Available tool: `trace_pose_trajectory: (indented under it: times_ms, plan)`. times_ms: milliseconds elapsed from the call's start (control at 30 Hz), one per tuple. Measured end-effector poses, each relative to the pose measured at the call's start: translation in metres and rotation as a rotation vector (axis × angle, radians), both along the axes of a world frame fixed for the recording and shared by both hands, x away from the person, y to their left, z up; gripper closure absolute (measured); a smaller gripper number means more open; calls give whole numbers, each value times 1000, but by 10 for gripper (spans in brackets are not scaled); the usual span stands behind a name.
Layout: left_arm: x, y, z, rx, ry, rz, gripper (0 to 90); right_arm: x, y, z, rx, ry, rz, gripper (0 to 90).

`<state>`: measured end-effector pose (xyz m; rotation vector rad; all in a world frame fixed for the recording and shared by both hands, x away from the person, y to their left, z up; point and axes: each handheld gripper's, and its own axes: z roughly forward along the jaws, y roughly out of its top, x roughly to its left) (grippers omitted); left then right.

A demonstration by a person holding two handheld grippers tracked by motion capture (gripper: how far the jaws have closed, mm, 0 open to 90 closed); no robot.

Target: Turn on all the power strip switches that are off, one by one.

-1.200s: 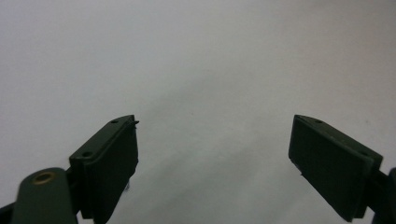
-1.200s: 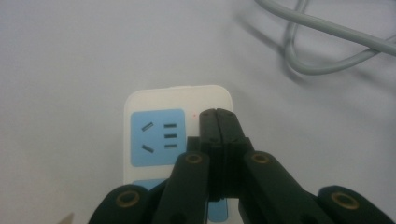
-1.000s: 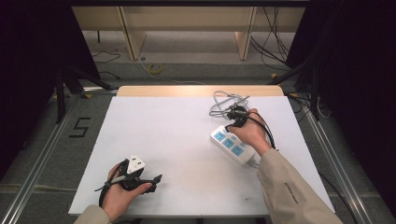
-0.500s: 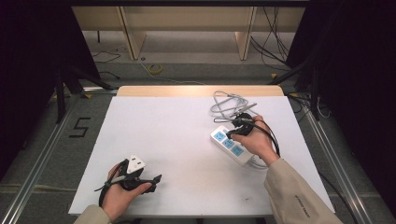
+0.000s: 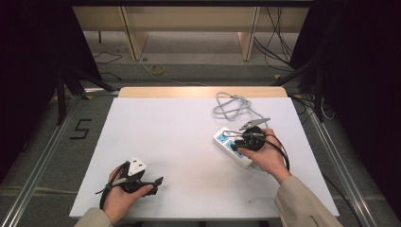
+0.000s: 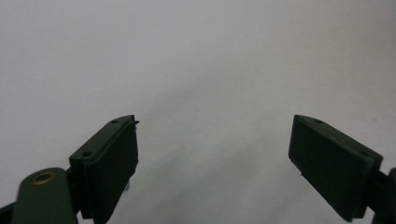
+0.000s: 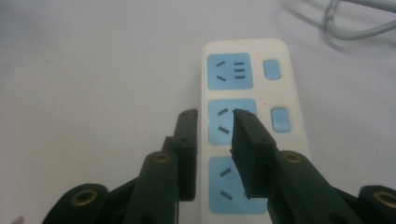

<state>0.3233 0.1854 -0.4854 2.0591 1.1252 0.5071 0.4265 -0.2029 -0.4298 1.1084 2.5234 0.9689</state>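
A white power strip with blue sockets lies on the right half of the white table, its grey cable coiled beyond it. My right gripper hangs over the strip. In the right gripper view the strip lies under my right gripper. The jaws stand a narrow gap apart over the middle socket's left side, with nothing between them. My left gripper rests at the near left edge, pointing right. In the left gripper view the left gripper is wide open over bare table.
Two blue switches sit along the strip's right side. Metal rails run along both sides of the table. A "5" mark is on the floor at the left. Wooden furniture legs and floor cables lie beyond the far edge.
My right hand and gripper have shifted a little toward the near side along the power strip. The left hand and gripper have stayed where they were.
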Motion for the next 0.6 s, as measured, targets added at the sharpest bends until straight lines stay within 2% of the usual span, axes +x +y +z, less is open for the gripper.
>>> trace_pose_trajectory:
  times_ms: [333,600]
  plan:
    - [0,-1,-1,1,1,1,155,-38,-19,-8,59,-53,-2,665]
    - [1,-1,-2,0,2,7,155,-55,-29,-15,72,-74,-2,625]
